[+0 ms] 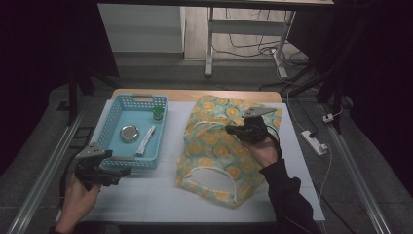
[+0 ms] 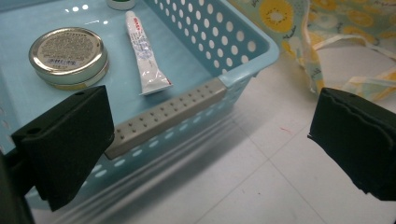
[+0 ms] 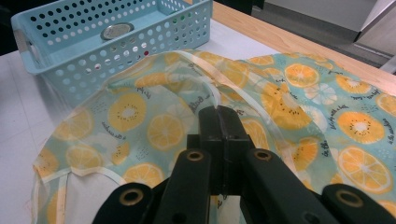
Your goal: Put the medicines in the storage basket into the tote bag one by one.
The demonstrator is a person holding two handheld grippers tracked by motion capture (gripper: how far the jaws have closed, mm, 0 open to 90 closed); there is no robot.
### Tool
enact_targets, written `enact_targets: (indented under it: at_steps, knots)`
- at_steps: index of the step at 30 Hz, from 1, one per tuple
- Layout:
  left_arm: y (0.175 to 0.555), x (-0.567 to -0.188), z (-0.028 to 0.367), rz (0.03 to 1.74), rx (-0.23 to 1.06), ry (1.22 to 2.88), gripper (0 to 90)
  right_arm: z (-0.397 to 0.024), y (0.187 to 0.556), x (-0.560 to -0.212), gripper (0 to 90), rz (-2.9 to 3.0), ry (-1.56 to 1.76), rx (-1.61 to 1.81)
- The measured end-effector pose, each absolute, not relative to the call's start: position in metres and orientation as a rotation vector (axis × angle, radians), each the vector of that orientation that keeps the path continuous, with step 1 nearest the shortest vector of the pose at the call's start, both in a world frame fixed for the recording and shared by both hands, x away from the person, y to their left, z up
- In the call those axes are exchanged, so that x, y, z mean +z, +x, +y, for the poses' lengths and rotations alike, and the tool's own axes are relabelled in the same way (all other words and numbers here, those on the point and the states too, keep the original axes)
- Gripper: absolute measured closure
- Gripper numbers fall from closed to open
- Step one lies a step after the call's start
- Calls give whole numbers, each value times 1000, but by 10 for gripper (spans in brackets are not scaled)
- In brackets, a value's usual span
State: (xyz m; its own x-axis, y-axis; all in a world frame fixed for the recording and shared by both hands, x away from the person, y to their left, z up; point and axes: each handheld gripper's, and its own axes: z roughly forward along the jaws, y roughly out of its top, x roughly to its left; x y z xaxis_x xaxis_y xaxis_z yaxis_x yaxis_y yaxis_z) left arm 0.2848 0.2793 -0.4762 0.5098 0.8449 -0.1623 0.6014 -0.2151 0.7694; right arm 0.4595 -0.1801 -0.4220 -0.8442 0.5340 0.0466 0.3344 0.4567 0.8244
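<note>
- Step in hand, judged: right gripper (image 1: 233,129) pinched shut on a fold of the fruit-print bag (image 1: 216,146), lifting its rim so the mouth gapes; seam of bag (image 3: 212,91) caught right at the closed tips.
- Left gripper (image 1: 124,171) wide, nothing between the jaws, hovering just off near wall of blue basket (image 2: 243,70).
- Ahead of left gripper inside basket: round tin (image 2: 69,55), white tube (image 2: 144,56) beside it, small green-capped jar (image 1: 158,113) at far end.
- Next move likely: reach over basket wall, narrow onto tube or tin, carry across to bag mouth.
- Edges: grey handle strip (image 2: 170,114) and wall directly ahead, must clear over top.
- Room: bare counter (image 1: 146,195) between left gripper and bag, open; bag mouth floppy, could sag.
</note>
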Motion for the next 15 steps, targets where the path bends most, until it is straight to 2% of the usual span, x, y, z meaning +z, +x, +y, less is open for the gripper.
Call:
enact_targets:
  at_steps: [15]
  knots:
    - [329,-470,281,1240,369,1894,0,-181,459,-421,900,2485,752,1337]
